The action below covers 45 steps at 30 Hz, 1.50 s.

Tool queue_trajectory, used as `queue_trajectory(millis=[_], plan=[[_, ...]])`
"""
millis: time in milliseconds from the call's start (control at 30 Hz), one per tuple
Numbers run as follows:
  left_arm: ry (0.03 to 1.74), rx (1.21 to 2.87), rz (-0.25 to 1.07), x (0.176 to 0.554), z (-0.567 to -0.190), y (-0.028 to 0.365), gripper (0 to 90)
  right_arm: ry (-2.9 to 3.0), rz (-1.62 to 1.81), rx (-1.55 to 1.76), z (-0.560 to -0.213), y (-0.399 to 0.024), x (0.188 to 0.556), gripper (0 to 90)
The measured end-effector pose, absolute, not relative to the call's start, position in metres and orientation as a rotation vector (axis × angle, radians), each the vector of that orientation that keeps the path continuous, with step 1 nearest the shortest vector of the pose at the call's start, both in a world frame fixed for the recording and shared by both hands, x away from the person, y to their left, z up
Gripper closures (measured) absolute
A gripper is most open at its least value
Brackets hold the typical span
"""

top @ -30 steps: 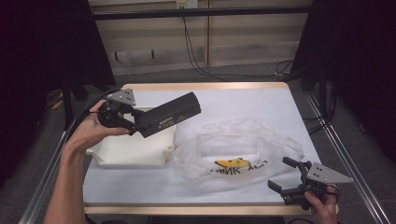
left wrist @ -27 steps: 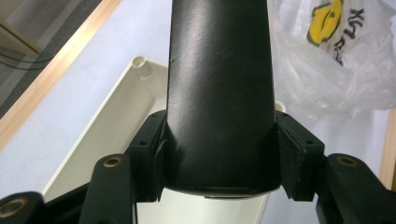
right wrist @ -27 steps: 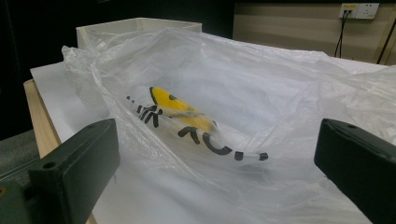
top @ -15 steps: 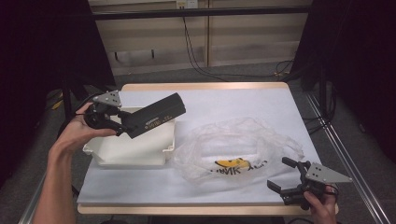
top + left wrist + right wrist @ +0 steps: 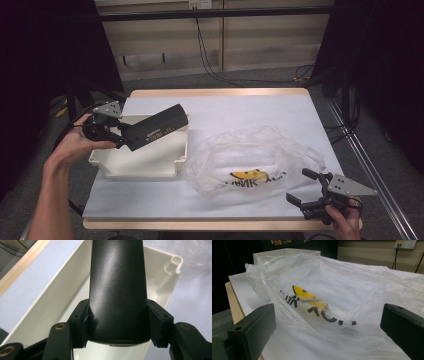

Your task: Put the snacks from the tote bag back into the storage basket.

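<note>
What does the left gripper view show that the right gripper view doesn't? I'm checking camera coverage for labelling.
Left gripper view alone: the left gripper with its jaws shut on the long black box, which hangs over the inside of the white tray, and a moulded post in the tray's far corner.

Right gripper view alone: the right gripper with its jaws wide apart and nothing between them, aimed at the yellow and black print on the plastic bag.

Shared: the tray, the bag and the white tabletop.
</note>
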<state>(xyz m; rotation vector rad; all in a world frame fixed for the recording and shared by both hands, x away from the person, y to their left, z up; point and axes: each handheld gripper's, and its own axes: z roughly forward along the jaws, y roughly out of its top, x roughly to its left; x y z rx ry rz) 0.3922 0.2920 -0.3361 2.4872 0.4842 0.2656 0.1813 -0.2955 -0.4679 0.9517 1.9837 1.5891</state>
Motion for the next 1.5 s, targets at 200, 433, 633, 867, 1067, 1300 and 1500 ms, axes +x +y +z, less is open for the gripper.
queue_trajectory(millis=[200,433,633,867,1067,1300,1500], plan=[[0.505,2.495,0.251,0.396,-0.346,0.298,43.3,1.987,1.587,0.950,-0.468,-0.294,0.181,0.0],[0.527,2.523,0.247,0.400,-0.356,0.303,43.4,1.988,1.588,0.956,-0.468,-0.294,0.182,0.0],[0.522,2.541,0.236,0.403,-0.366,0.303,43.4,1.996,1.590,0.948,-0.468,-0.294,0.182,0.0],[0.504,2.577,0.228,0.409,-0.375,0.301,43.3,1.996,1.588,0.953,-0.469,-0.294,0.183,0.0],[0.521,2.574,0.210,0.414,-0.387,0.302,43.4,2.001,1.585,0.949,-0.469,-0.294,0.182,0.0],[0.500,2.617,0.184,0.420,-0.397,0.297,43.4,2.005,1.586,0.951,-0.469,-0.293,0.183,0.0],[0.466,2.650,0.182,0.425,-0.399,0.291,43.4,1.997,1.587,0.954,-0.469,-0.294,0.183,0.0]])
